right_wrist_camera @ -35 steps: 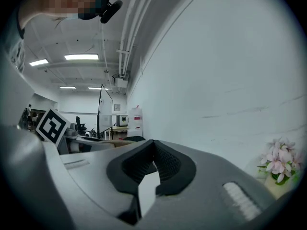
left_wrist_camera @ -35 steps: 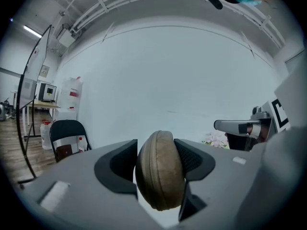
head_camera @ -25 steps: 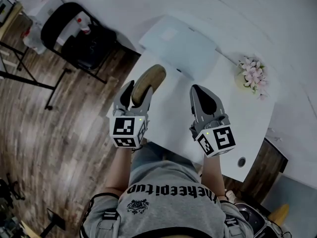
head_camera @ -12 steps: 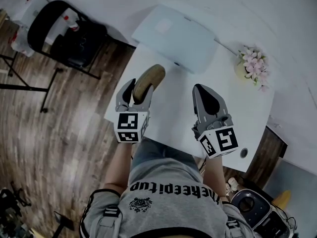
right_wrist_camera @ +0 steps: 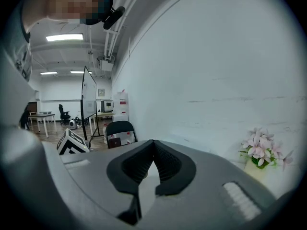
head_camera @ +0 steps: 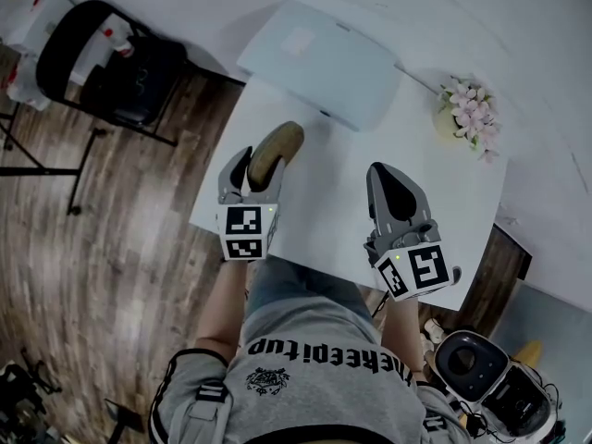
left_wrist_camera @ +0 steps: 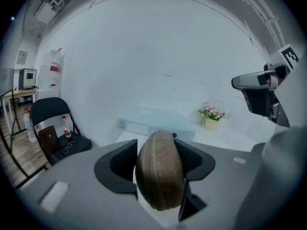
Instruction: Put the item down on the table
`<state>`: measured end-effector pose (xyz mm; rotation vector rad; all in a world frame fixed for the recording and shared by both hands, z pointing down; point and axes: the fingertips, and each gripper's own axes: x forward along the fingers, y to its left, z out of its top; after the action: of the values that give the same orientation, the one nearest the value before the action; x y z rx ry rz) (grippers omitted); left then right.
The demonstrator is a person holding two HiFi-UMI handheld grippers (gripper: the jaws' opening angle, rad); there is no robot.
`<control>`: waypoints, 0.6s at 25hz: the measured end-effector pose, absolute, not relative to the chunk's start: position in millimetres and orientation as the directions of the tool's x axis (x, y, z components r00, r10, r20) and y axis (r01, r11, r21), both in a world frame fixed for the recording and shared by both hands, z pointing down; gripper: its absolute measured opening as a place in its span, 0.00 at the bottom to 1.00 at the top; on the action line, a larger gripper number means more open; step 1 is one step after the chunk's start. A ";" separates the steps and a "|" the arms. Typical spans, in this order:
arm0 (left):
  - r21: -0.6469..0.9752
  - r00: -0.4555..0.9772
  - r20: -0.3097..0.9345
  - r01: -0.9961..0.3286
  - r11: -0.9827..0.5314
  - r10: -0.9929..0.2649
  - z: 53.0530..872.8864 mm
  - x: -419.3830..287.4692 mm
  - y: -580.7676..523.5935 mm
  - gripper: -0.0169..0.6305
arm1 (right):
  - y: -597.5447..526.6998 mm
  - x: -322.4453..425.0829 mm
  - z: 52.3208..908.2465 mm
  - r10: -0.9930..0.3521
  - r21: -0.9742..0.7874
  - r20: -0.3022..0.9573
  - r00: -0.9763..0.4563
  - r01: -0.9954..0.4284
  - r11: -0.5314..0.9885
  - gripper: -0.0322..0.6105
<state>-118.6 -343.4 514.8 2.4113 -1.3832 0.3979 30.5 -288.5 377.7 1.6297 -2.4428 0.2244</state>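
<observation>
A brown oval item, like a stitched leather case, is clamped between the jaws of my left gripper and held above the left part of the white table. In the left gripper view the brown item fills the gap between the two black pads, standing on its narrow edge. My right gripper hovers over the table's right half, its jaws touching at the tips with nothing between them.
A pale blue flat box lies at the table's far edge. A pot of pink flowers stands at the far right. A black chair with small things on it stands on the wooden floor to the left.
Both grippers have drifted slightly right and down in the head view as the head camera shifted. The left gripper still holds the brown item.
</observation>
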 end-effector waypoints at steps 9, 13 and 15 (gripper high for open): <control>0.125 0.474 0.388 -0.877 -0.465 -0.790 526.6 -117.0 -345.7 0.43 | -285.2 24.7 381.7 -0.885 0.003 0.276 -0.376 -0.920 0.392 0.05; 0.140 0.472 0.382 -0.879 -0.455 -0.794 532.0 -118.2 -343.6 0.43 | -284.5 22.2 382.7 -0.880 0.007 0.281 -0.382 -0.916 0.400 0.05; 0.144 0.475 0.383 -0.878 -0.456 -0.792 534.7 -118.4 -343.1 0.43 | -283.9 20.1 383.8 -0.877 0.010 0.287 -0.385 -0.914 0.405 0.05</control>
<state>-118.4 -343.1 534.7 2.4052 -1.4128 0.3758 20.1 -283.9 383.8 1.5751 -2.4163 0.2178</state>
